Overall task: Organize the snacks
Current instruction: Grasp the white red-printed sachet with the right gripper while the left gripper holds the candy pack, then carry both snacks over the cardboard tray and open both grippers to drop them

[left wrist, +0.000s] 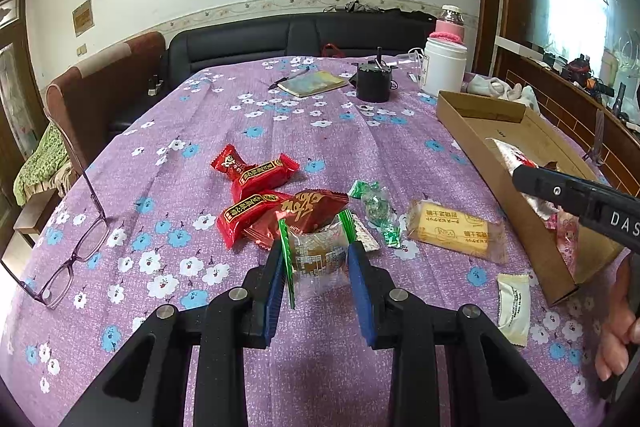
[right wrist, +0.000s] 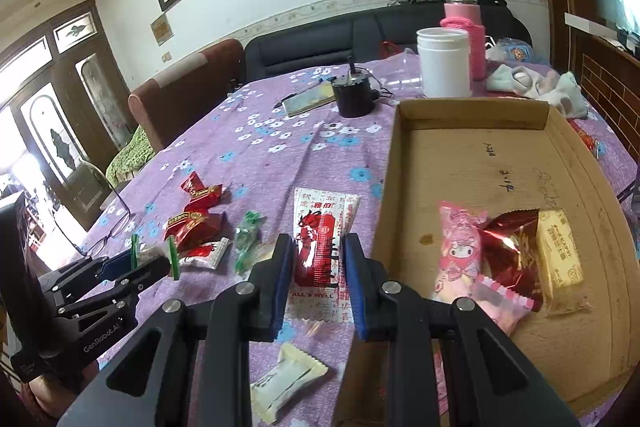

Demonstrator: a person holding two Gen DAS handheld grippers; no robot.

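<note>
red-and-white packet (right wrist: 318, 259) reading "all's well" pinched in right claw (right wrist: 318, 259); left claw (left wrist: 316, 261) grips clear green-edged snack (left wrist: 316, 259).

The left gripper (left wrist: 316, 269) is held low and level, its blue pads (left wrist: 274, 287) pressed against a clear green-edged packet (left wrist: 316, 259) clamped between them. The right gripper (right wrist: 318, 277) is closed on a red-and-white sachet (right wrist: 320, 247), which is seen upright between its pads (right wrist: 282, 283). Fingers of the right hand (left wrist: 618, 331) are seen behind the right gripper's body.
</note>
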